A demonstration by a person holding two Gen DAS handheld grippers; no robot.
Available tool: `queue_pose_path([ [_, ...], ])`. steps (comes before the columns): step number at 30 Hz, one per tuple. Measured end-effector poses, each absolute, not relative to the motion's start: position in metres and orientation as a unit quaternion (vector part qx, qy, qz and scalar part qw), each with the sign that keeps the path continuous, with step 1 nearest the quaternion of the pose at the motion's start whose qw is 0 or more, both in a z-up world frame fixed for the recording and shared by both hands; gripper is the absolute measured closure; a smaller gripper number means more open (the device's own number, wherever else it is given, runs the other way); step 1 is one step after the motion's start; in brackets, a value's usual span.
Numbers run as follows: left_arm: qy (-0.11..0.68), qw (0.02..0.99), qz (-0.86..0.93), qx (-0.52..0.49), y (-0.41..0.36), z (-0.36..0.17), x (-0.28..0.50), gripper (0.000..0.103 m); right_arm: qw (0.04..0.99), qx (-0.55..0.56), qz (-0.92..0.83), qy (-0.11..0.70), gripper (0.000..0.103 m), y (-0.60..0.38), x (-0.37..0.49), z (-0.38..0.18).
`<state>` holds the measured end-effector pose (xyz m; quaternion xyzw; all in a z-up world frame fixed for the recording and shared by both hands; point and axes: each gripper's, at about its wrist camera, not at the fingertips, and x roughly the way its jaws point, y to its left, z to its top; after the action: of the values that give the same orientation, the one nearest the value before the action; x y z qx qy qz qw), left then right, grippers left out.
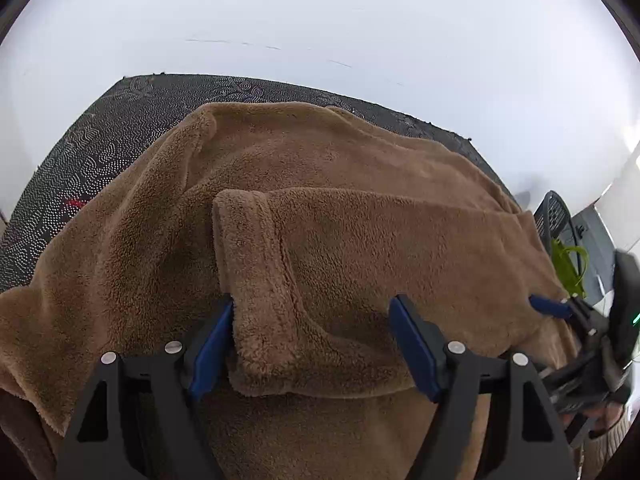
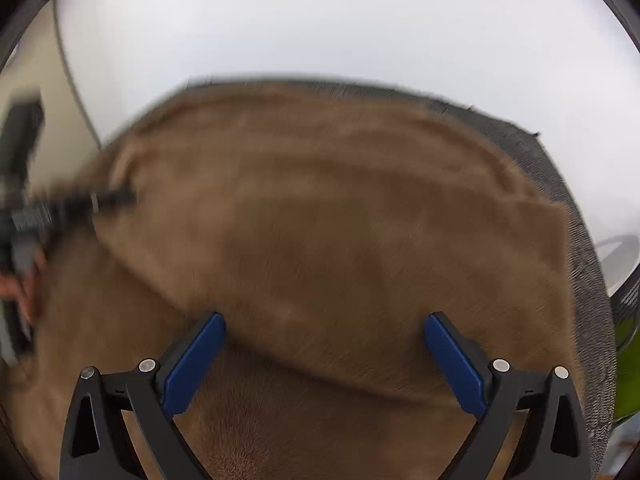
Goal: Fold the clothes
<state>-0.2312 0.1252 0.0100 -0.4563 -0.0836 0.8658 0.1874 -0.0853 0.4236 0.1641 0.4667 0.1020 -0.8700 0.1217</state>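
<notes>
The brown fleece garment fills mid-frame on the dark dotted mat, 1 sleeve folded across; left gripper and right gripper gape unloaded; next likely calls for regrasping an edge

We see a plain white wall filling the upper half, evenly and softly lit. Below it lies the table, covered in black cloth with white dotted patterns. At three o'clock stands a dark mesh basket beside something green.
</notes>
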Motion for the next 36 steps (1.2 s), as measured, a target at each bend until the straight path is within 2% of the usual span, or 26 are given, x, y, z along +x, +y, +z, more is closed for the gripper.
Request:
queue_pose_path([
  [7, -0.169, 0.204, 0.856, -0.444, 0.088, 0.027, -0.203, 0.023, 0.119, 0.455, -0.877, 0.104, 0.001, 0.422, -0.081, 0.158],
  [13, -0.253, 0.240, 0.847, -0.401, 0.040, 0.050, -0.133, 0.023, 0.120, 0.456, -0.876, 0.102, 0.001, 0.421, -0.082, 0.157],
  [19, -0.382, 0.229, 0.792, -0.417, -0.016, 0.024, -0.083, 0.022, 0.120, 0.454, -0.877, 0.102, 0.001, 0.424, -0.078, 0.159],
  [30, -0.514, 0.160, 0.740, -0.403, -0.084, -0.010, -0.041, 0.019, 0.119, 0.453, -0.878, 0.103, 0.001, 0.421, -0.078, 0.158],
  [36, -0.538, 0.146, 0.726, -0.403, -0.094, -0.013, -0.038, 0.017, 0.119, 0.453, -0.878, 0.103, 0.001, 0.421, -0.081, 0.157],
])
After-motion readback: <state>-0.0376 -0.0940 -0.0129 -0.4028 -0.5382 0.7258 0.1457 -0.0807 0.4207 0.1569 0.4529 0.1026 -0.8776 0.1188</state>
